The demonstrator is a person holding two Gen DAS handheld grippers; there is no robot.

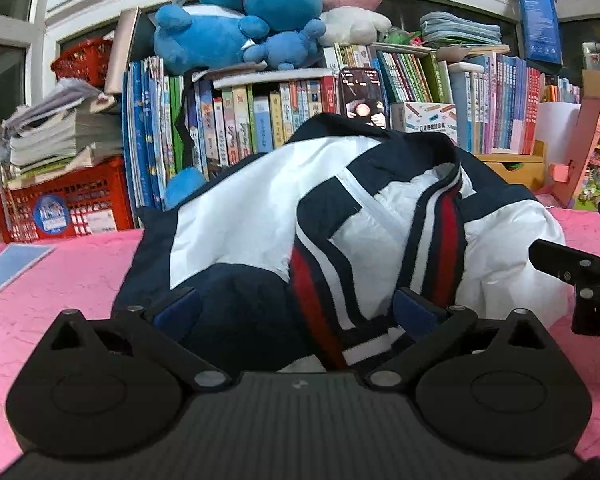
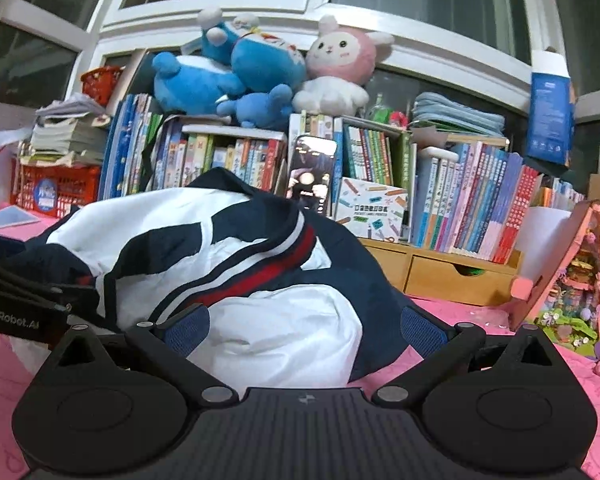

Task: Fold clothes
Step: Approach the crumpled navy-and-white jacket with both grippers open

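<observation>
A navy and white jacket (image 1: 260,216) with red and white stripes lies crumpled in a heap on the pink cover (image 1: 60,280). My left gripper (image 1: 296,312) stands open, its blue pads on either side of the jacket's near navy and striped edge. In the right wrist view the same jacket (image 2: 228,240) fills the middle, and my right gripper (image 2: 304,328) is open around a puffed white part of it. The right gripper shows as a black piece (image 1: 580,280) at the right edge of the left wrist view, and the left gripper (image 2: 16,304) sits at the left edge of the right wrist view.
Behind the jacket stands a row of books (image 1: 240,120) with plush toys (image 1: 236,28) on top and a phone (image 2: 312,172) propped upright. A red crate (image 1: 64,204) and a blue booklet (image 1: 8,264) are at left. A wooden drawer unit (image 2: 452,272) and a pink toy house (image 2: 572,276) stand at right.
</observation>
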